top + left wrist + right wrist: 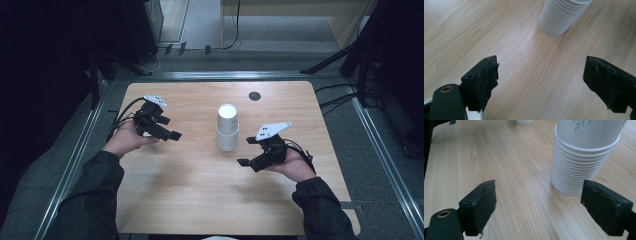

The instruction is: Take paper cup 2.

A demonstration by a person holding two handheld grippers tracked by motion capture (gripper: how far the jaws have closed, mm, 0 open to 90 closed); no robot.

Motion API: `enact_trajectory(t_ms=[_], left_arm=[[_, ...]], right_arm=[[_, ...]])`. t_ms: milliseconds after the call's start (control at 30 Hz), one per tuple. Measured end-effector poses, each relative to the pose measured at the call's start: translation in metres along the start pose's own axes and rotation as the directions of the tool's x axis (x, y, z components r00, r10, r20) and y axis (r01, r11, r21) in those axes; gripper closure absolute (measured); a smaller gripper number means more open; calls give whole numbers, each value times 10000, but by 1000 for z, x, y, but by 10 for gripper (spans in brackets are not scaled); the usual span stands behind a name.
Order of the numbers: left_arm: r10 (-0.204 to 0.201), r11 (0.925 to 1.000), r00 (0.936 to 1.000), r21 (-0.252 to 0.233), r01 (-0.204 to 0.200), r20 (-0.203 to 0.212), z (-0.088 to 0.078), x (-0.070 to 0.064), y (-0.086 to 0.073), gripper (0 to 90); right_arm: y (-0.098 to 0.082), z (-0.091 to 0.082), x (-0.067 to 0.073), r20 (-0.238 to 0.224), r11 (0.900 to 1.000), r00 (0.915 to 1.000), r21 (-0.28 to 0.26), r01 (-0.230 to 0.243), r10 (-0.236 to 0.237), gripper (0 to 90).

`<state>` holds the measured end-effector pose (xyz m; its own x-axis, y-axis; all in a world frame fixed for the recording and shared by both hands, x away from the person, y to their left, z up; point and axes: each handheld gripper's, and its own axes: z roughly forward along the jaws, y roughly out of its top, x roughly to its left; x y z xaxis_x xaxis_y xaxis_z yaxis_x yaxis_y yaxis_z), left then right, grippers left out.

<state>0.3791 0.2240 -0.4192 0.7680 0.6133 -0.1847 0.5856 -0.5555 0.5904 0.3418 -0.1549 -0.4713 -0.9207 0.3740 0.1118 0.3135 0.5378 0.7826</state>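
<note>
1. A stack of white paper cups (227, 128) stood upside down near the middle of the wooden tabletop (200, 200), the topmost cup set higher than the nested rims below it.
2. In the right gripper view the stack (584, 157) showed many ribbed rims at its foot and a green leaf print on the topmost cup.
3. The left hand-held gripper (170, 134) was held to the left of the stack, well apart from it, its jaws pointing toward the stack.
4. Its jaws stood wide with only bare wood between them; in the left gripper view the stack (564, 15) lay farther off, beyond and between the jaws.
5. A small white object (154, 142), too hidden to name, showed just under the left hand (131, 140), on the side away from the stack.
6. The right hand-held gripper (244, 151) was held to the right of the stack and a little nearer the person, near the stack but not touching it.
7. Its jaws were spread wide and held nothing; the foot of the stack stood just beyond the right-hand jaw in its own view.
8. A dark round grommet (254, 95) sat in the tabletop beyond the stack, toward the far edge.
</note>
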Motion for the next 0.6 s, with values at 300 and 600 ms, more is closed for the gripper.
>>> enact_trajectory(t_ms=[300,600], left_arm=[[130,9994,9991,-326,-116,412,12,-18,-5,133],[192,9986,9965,-498,-152,814,21,-37,-15,133]], right_arm=[[2,-4,-5,163,9995,9994,-4,-305,305,143],[11,-17,-17,377,9967,9964,-341,-741,754,142]])
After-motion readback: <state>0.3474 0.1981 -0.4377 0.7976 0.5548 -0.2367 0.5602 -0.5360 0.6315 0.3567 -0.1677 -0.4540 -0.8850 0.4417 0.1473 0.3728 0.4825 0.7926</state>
